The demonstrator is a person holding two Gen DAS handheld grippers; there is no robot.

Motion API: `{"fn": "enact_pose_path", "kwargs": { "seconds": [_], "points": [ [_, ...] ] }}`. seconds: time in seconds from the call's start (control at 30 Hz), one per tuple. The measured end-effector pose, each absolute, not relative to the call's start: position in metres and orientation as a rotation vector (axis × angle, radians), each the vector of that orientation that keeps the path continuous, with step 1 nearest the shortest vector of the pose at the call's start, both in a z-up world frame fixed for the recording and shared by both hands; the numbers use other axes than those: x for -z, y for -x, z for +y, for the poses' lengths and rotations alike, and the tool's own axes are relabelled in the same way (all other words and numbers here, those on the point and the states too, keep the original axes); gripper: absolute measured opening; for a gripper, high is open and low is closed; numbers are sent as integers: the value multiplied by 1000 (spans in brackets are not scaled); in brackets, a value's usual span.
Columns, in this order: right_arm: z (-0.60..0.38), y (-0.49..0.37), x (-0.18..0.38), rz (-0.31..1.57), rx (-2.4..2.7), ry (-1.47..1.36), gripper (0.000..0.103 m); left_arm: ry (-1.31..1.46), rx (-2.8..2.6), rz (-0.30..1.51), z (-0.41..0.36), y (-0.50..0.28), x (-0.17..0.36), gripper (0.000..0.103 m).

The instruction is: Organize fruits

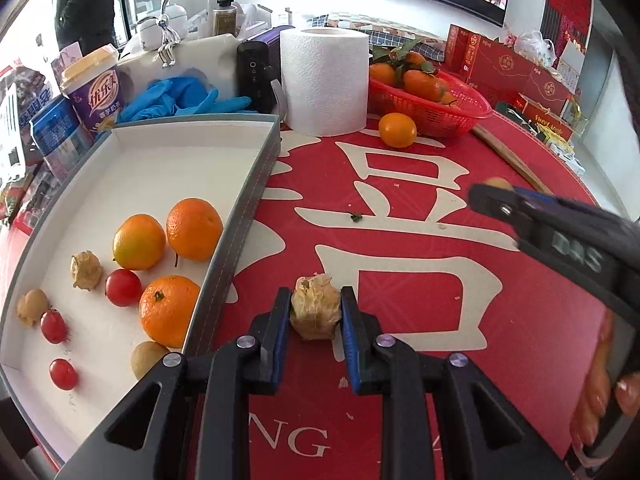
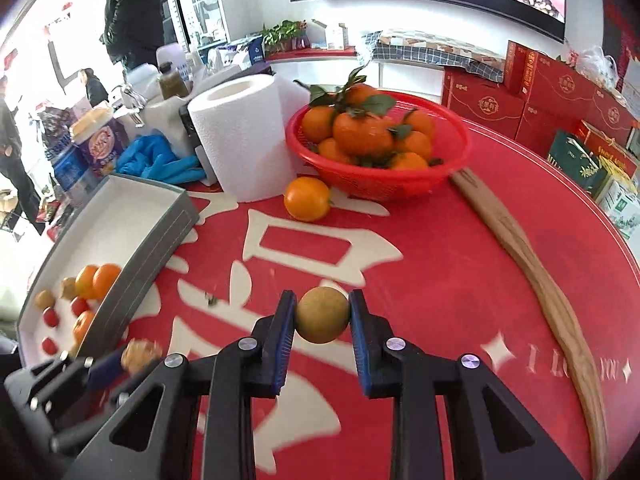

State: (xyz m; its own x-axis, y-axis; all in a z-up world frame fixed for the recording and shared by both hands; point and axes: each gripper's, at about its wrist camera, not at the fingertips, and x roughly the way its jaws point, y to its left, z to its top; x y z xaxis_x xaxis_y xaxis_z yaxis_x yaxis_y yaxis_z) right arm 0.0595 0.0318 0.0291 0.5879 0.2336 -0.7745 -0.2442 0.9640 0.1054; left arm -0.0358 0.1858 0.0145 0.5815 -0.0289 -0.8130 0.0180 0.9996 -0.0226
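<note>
A papery, crinkled tan husked fruit (image 1: pixel 315 312) is pinched between the closed-in pads of the left gripper (image 1: pixel 315 314), above the red printed table mat (image 1: pixel 420 240). A smooth, round brown-yellow fruit (image 2: pixel 322 314) is clamped by the right gripper (image 2: pixel 322 316). In the white-lined grey tray (image 1: pixel 244 184) are counted three dimpled oranges (image 1: pixel 194 229) and three glossy red cherry tomatoes (image 1: pixel 123 287). Behind stand a red mesh plastic basket (image 2: pixel 452 160) of leafy oranges and one white paper roll (image 1: pixel 324 80).

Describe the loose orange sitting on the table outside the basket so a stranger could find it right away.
Start at the tall white paper towel roll at the back of the red table. Right of it stands a red basket of leafy oranges. The loose orange lies on the cloth between them, the only one outside basket or tray.
</note>
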Motion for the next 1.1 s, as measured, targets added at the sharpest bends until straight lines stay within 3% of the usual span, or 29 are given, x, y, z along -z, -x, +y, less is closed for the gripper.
{"fn": "enact_pose_path", "kwargs": {
  "seconds": [0.5, 0.53, 0.57, 0.6, 0.63, 0.67, 0.7, 0.83, 0.9, 0.93, 1.1],
  "points": [
    [-9, -16, -4, 924, -134, 83, 28, -98, 31, 903, 159, 30, -9, 29],
    [-11, -15, -4, 918, -137, 74, 28, -108, 30, 892, 158, 29, -9, 36],
    [-13, -14, -4, 921, -132, 76, 28, -115, 28, 879, 158, 29, -8, 52],
    [-14, -13, -4, 920, -125, 84, 30, -108, 22, 880, 160, 27, -7, 61],
    [-14, -13, -4, 918, -117, 89, 45, -88, 33, 888, 162, 25, -7, 76],
    [-14, -13, -3, 915, -109, 93, 75, -64, 54, 906, 165, 23, -5, 82],
    [-14, -12, -3, 906, -103, 97, 84, -72, 61, 902, 164, 23, -5, 82],
    [-7, -16, 0, 911, -94, 133, 86, -75, 86, 916, 158, 17, -4, 91],
    [-12, -20, 3, 930, -82, 99, 94, -74, 82, 918, 158, 16, -3, 92],
    [-18, -24, 5, 956, -75, 63, 103, -78, 86, 920, 157, 16, -3, 95],
    [-24, -24, 5, 952, -55, 39, 103, -88, 59, 927, 158, 12, -2, 102]
  ]
}}
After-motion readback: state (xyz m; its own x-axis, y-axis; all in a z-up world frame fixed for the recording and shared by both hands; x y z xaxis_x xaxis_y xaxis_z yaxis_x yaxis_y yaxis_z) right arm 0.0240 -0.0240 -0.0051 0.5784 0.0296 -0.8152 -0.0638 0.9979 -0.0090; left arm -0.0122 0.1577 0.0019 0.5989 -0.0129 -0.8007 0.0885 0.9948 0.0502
